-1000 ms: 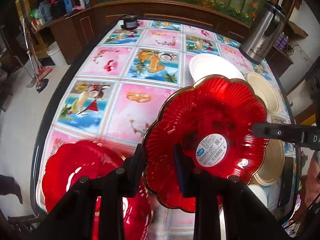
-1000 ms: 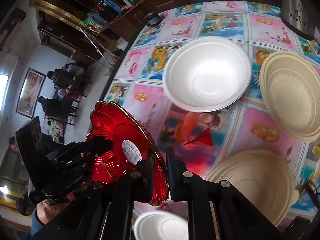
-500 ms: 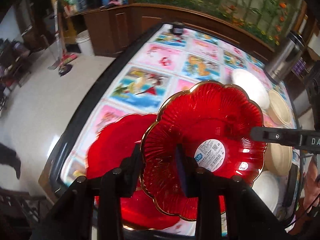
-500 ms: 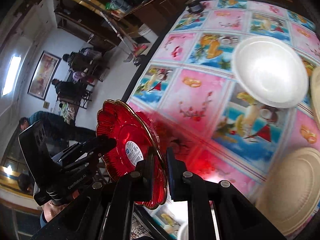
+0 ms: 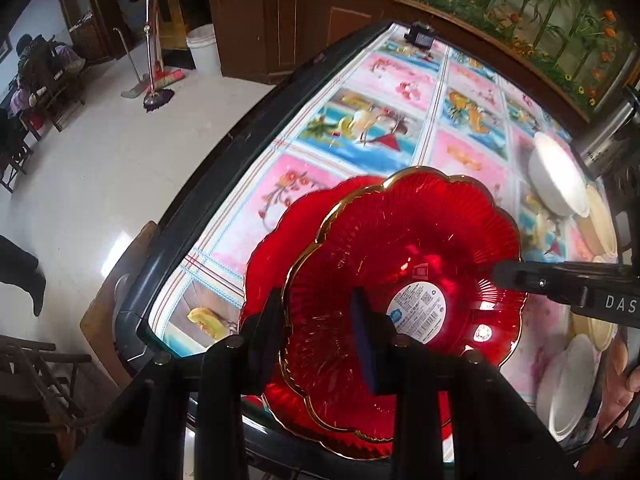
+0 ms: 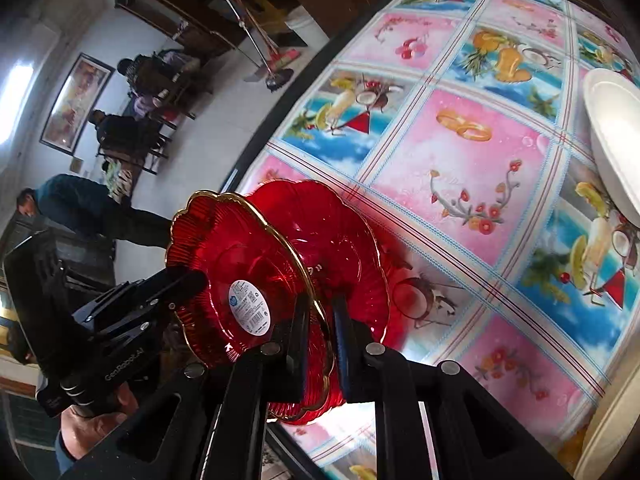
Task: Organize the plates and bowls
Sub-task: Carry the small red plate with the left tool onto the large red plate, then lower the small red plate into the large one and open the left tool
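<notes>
Gripping red plate (image 5: 404, 256) rim, left tool (image 5: 318, 322), right tool (image 6: 320, 330) (both clamped), above second red plate (image 5: 280, 236)

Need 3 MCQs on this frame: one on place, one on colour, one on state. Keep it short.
1. Where is the held red plate?
A. above a second red plate near the table edge
B. on the floor
C. on the white bowl

2. What colour is the held plate's rim trim?
A. silver
B. gold
C. blue

3. What grips the held plate?
A. only the left hand-held gripper
B. only the right hand-held gripper
C. both

Key: 1 A, the second plate shows behind it by the edge; 2 B, gold line along the scalloped rim; 3 C, each wrist view shows jaws over the rim.
</notes>
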